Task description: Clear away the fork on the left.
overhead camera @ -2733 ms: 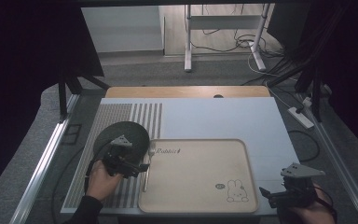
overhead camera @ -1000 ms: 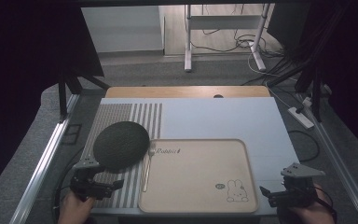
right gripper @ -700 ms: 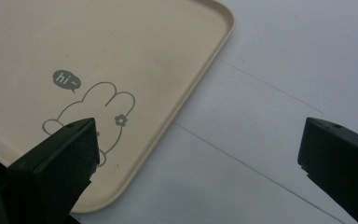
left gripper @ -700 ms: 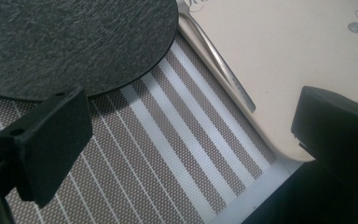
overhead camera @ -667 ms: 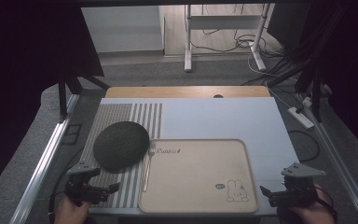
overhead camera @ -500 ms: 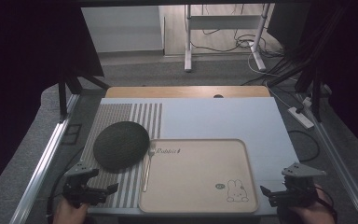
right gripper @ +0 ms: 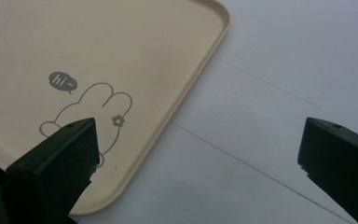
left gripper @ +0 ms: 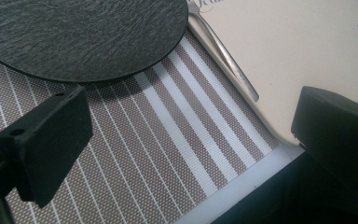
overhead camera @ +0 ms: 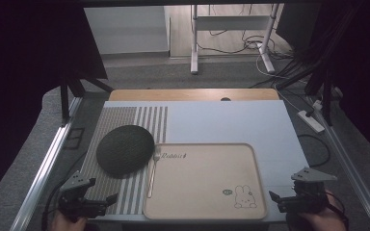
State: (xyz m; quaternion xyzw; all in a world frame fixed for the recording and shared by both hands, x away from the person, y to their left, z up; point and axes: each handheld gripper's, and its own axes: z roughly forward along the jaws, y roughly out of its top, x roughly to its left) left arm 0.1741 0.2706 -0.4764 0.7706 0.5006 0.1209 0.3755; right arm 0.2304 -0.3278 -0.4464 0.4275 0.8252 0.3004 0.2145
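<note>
Claws (overhead camera: pixel 107 198) apart at tray (overhead camera: pixel 250 159) corners

This looks like a lab or test room set up as a mock dining spot. Ahead of the grippers, past the table (overhead camera: pixel 231 120), stand a white metal frame (overhead camera: pixel 231 29) and loose cables (overhead camera: pixel 250 43) on a grey floor, with a power strip (overhead camera: pixel 310 121) to the right. Dark curtains (overhead camera: pixel 29 72) hang on both sides. On the table lie a striped mat (overhead camera: pixel 125 125), plate (overhead camera: pixel 125 150) and tray (overhead camera: pixel 204 180).
</note>
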